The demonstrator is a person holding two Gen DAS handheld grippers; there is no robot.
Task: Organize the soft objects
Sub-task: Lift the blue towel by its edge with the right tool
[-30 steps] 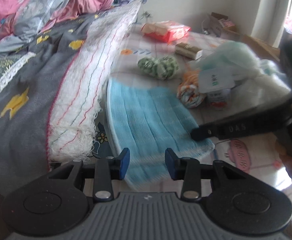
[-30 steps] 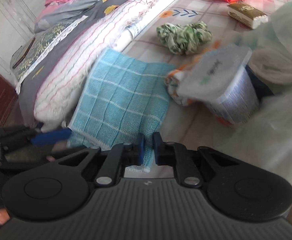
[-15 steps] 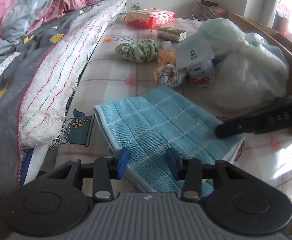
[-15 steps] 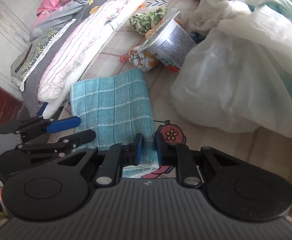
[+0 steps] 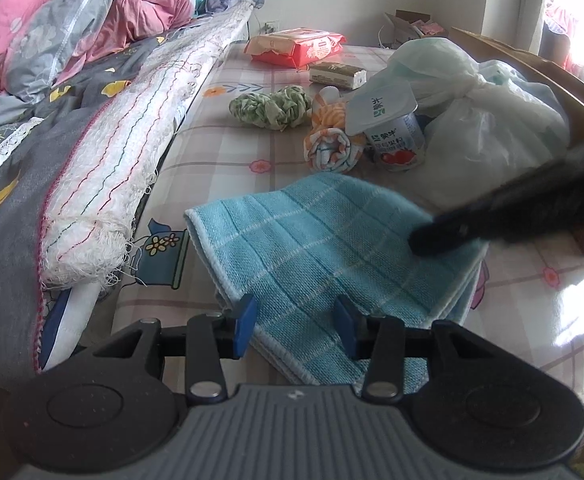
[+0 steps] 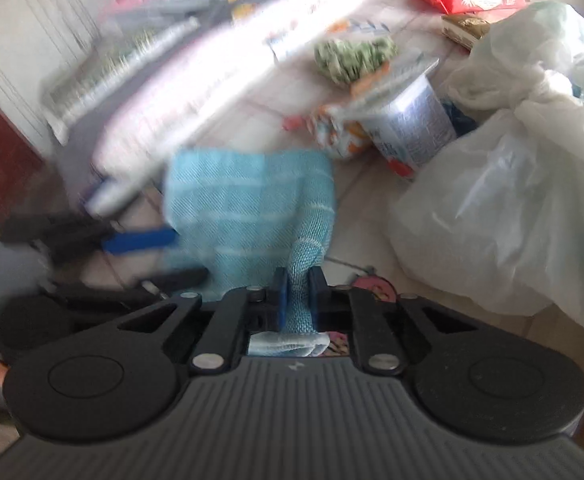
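A folded light-blue checked towel [image 5: 323, 248] lies on the patterned bed sheet, and its near edge runs between the fingers of my left gripper [image 5: 295, 322]. That gripper stands open, its blue pads on either side of the towel edge without pressing it. My right gripper [image 6: 297, 296] is shut on a bunched corner of the towel [image 6: 248, 196], which rises from the sheet towards the jaws. In the left wrist view a black finger of the right gripper [image 5: 443, 236] rests at the towel's right corner. The right wrist view is blurred; it shows the left gripper [image 6: 144, 238] at the towel's left edge.
Behind the towel lie a rolled orange-patterned cloth [image 5: 327, 148], a green crumpled cloth [image 5: 270, 108], a yogurt cup [image 5: 393, 140] and tied plastic bags [image 5: 471, 128]. A red wipes packet [image 5: 295, 46] sits further back. Piled bedding [image 5: 92, 140] fills the left side.
The towel has come down from hanging to lying on the sheet. The right gripper now lifts its corner slightly, and its view has blurred. The left gripper has stayed open at the near edge.
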